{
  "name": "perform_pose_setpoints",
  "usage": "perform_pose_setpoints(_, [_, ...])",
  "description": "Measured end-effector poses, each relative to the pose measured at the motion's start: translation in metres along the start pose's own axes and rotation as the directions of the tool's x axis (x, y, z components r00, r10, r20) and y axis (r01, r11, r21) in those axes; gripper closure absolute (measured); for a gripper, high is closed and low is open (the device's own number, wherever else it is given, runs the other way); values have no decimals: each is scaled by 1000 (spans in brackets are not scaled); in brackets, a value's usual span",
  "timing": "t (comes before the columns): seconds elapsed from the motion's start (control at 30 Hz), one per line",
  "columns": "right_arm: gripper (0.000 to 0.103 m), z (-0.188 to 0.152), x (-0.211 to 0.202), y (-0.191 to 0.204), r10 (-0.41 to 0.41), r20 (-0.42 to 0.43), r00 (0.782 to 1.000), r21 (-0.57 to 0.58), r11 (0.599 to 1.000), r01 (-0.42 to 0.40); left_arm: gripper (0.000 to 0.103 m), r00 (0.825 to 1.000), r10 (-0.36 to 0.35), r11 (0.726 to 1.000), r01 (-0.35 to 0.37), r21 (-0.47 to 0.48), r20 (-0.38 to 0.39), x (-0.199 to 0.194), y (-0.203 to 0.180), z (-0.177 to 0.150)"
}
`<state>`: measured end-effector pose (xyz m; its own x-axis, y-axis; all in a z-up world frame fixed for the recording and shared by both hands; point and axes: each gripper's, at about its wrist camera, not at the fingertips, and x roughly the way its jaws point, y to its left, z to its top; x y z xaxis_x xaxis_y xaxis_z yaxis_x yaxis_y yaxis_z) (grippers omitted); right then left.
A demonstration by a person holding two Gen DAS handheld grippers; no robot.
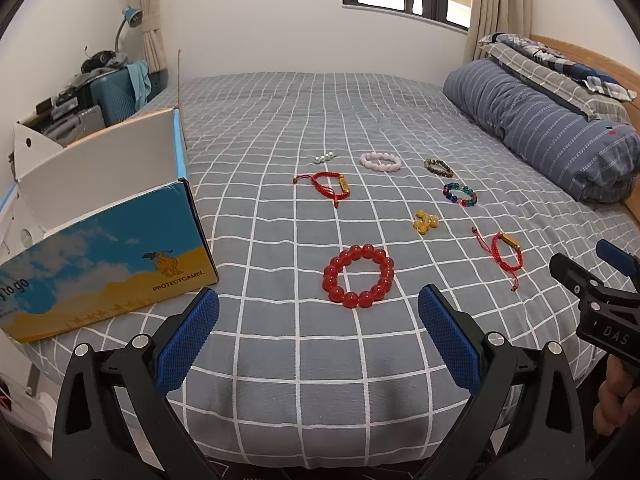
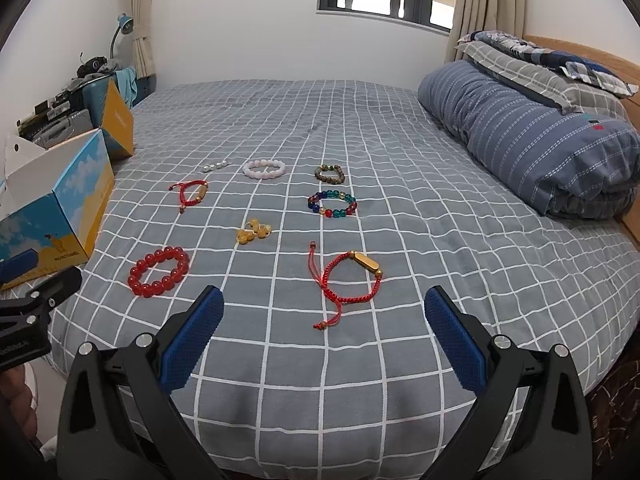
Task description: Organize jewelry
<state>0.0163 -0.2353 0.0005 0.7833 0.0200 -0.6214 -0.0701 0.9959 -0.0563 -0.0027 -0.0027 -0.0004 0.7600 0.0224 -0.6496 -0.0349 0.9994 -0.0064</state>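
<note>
Bracelets lie scattered beside the open blue-and-yellow cardboard box (image 1: 120, 248). Left gripper (image 1: 318, 312) and right gripper (image 2: 324, 308) hover spread, empty. Nearest the box, the glossy red round-bead bracelet (image 1: 359, 276) looks hard, slippery, rollable; I'd pinch across 1 side of its ring.

Checked bed (image 2: 360, 360): bracelets (image 2: 159, 271), open box (image 1: 104, 248), rolled quilt (image 2: 532, 148).

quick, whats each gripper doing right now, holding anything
left gripper: open, holding nothing, red bead bracelet just ahead.
right gripper: open, holding nothing, red cord bracelet just ahead.
</note>
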Motion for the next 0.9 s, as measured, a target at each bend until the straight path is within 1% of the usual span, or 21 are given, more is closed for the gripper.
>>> perform_pose_setpoints(0.3, [8,1,2,1,-14,6,1000,-2,1000,14,6,1000,15,1000,-15,2,-5,2,-1,0])
perform_pose_setpoints(0.5, [8,1,3,0,0,4,1000,3,1000,0,6,1000,21,1000,-21,4,-10,4,-1,-1])
perform_pose_setpoints(0.73, [8,1,5,0,17,-4,1000,21,1000,-17,6,1000,23,1000,-24,19,11,-2,-4,0])
perform_pose_setpoints(0.9, [8,1,7,0,5,-10,1000,26,1000,-5,6,999,30,999,-31,24,31,-6,-4,2])
